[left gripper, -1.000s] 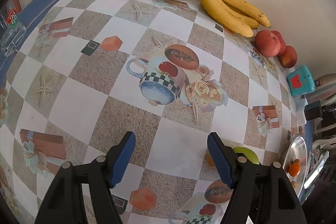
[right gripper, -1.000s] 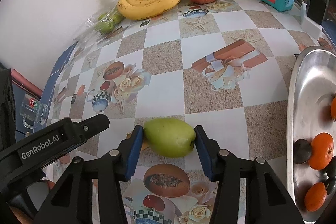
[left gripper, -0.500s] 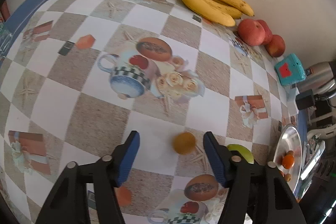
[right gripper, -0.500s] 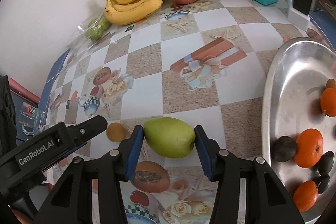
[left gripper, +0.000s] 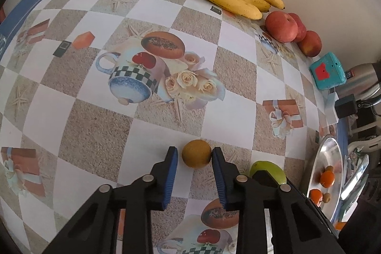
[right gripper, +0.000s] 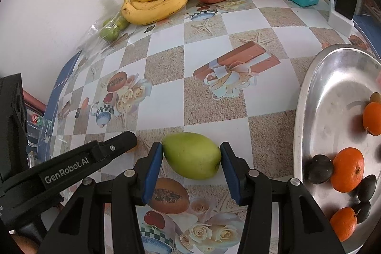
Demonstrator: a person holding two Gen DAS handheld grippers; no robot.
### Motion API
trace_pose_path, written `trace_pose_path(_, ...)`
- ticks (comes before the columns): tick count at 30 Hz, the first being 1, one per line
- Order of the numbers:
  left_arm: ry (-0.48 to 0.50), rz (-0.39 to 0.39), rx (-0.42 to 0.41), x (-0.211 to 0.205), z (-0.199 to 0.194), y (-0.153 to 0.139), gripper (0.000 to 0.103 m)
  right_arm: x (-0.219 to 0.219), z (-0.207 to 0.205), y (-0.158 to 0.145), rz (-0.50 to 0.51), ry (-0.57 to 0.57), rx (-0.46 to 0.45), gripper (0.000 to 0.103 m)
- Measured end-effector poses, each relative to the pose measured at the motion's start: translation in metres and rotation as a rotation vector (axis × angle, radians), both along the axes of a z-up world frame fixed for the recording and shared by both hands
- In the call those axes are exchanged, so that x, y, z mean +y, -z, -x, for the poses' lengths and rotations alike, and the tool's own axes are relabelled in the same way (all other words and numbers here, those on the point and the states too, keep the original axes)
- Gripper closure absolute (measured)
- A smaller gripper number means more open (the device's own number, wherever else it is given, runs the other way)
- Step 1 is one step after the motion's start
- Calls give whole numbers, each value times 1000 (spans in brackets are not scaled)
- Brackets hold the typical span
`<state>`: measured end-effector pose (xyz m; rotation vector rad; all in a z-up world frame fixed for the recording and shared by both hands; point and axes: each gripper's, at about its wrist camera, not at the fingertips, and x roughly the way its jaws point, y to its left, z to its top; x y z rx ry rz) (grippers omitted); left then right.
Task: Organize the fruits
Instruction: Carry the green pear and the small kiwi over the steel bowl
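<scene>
While your right gripper keeps its pads clamped on the green mango, which rests on the checked tablecloth beside the steel tray, your left gripper has just been closing around the small brown fruit. A second ago nothing sat between those fingers; now the fruit does, touching the right pad (a sliver of gap remains at the left pad).

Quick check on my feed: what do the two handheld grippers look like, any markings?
Both are matte black plastic frames with silver pivot screws and ribbed blue finger pads. The left gripper carries white "GenRobot.AI" lettering on its side, seen from the right wrist view. The right gripper looks identical. No cables or sleeves visible.
</scene>
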<state>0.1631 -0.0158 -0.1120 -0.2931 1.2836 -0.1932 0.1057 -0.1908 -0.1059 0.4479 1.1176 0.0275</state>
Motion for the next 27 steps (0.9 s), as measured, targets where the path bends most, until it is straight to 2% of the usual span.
trace_pose_path(2,2,7,2,0,0,0,75,0,0,0,-3,1,0,52)
trace_pose_path(21,-15,-3,5,3,2,-9,75,-3,2,-4,-1,15,-10,53)
trace_pose_path(27,-22,5,-36,4,2,-29,75,-6,4,-21,4,26,-51,56)
